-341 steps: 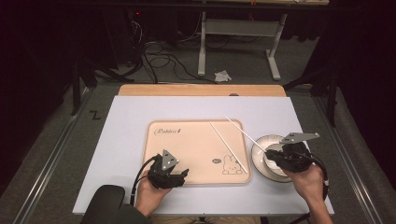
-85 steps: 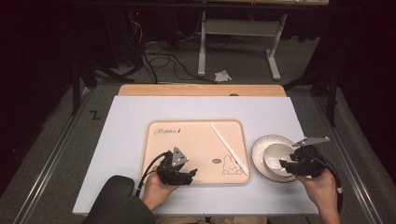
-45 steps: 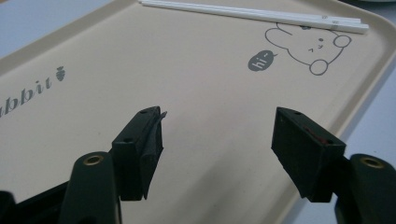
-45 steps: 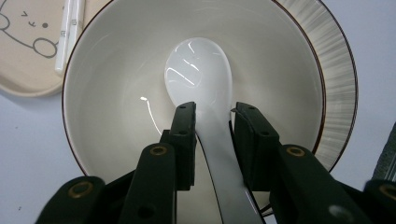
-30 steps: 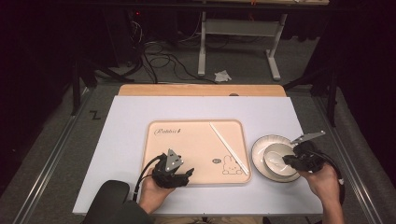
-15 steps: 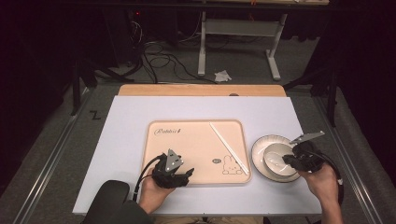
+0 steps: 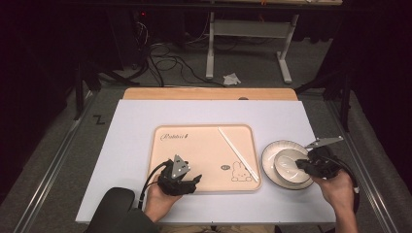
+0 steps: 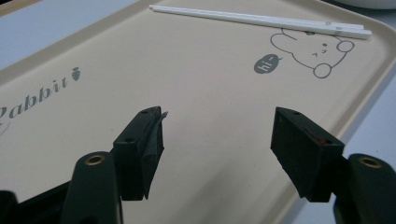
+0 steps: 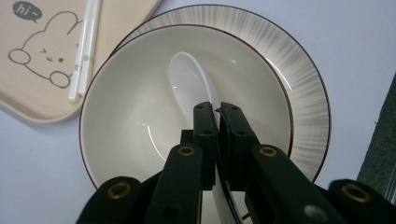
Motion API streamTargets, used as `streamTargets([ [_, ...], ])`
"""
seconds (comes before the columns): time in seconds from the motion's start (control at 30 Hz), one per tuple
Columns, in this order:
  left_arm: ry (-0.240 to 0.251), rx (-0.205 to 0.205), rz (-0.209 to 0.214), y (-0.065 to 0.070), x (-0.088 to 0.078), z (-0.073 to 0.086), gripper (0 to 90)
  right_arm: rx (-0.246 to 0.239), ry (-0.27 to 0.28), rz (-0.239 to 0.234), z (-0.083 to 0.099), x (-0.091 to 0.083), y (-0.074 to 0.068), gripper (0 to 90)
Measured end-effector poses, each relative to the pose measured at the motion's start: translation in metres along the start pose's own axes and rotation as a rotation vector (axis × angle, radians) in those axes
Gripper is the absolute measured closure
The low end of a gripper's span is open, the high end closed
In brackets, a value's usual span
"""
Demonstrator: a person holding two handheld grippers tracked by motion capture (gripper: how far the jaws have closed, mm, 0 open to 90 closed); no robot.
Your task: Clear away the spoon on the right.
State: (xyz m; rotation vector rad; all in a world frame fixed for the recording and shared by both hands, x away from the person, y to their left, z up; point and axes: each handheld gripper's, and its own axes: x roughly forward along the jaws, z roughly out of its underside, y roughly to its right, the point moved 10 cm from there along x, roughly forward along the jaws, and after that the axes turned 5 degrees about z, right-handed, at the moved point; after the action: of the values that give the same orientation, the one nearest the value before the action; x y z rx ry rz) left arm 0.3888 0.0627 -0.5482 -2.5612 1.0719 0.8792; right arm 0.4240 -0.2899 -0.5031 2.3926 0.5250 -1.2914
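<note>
While the counter [image 7: 136, 145] carried everything, the beige rabbit tray [image 7: 194, 165] sat at its middle with a pair of white chopsticks [image 7: 237, 154] lying diagonally on its right half. Just right of the tray stood the striped plate [image 7: 268, 160], and the cream bowl [image 7: 291, 162] sat on it, off-centre toward the person. Inside the bowl lay the white ceramic spoon [image 9: 189, 81], scoop toward the tray, handle running back toward the right gripper [image 9: 217, 109]. That handle's long axis lined up with the gripper's fingers [image 9: 204, 122], which were closed to a narrow slit on the handle over the bowl's near rim. Any lift would likely need to go up and clear of the bowl wall first; the tray's open area left of the chopsticks offered room. The left gripper [image 8: 217, 126] hovered low over the tray's near-left part, fingers spread wide, holding nothing, well apart from the spoon. The right hand [image 7: 335, 187] was clearly the nearer one.
</note>
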Motion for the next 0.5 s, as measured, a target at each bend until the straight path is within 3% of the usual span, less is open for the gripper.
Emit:
streamTargets([
  [0.5, 0.001, -0.001, -0.005, 0.000, -0.001, 0.000, 34.5, 0.017, 0.101, -0.011, -0.015, -0.024, -0.004, 87.5],
])
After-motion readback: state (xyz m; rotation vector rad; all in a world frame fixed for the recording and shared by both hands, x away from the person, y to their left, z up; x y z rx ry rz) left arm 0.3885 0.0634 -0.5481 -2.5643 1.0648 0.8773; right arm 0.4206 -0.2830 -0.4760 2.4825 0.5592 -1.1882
